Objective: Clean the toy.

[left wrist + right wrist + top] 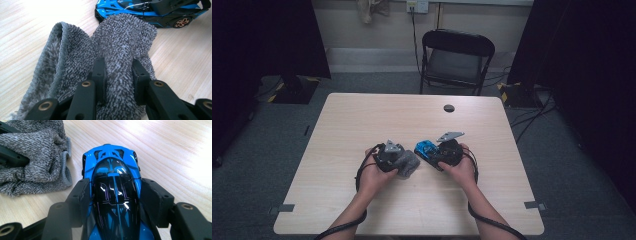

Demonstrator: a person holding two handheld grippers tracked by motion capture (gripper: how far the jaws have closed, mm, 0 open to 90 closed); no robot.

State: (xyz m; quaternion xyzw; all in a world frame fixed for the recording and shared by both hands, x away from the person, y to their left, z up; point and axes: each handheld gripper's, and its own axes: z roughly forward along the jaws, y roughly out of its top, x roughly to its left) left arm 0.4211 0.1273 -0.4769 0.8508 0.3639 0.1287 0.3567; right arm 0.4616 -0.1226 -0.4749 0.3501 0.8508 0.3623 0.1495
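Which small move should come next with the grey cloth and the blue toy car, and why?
Probably bring the grey cloth onto the blue toy car to wipe it. The left gripper pinches a fold of cloth just beside the car, and the right gripper straddles the car's sides on the table.

Grey fluffy cloth [117, 50] with stitched hem, bunched and folded, lying on the bench, one fold raised. Blue and black toy car [113, 195] with glossy dark roof, upright on its wheels on the bench, just beside the cloth.
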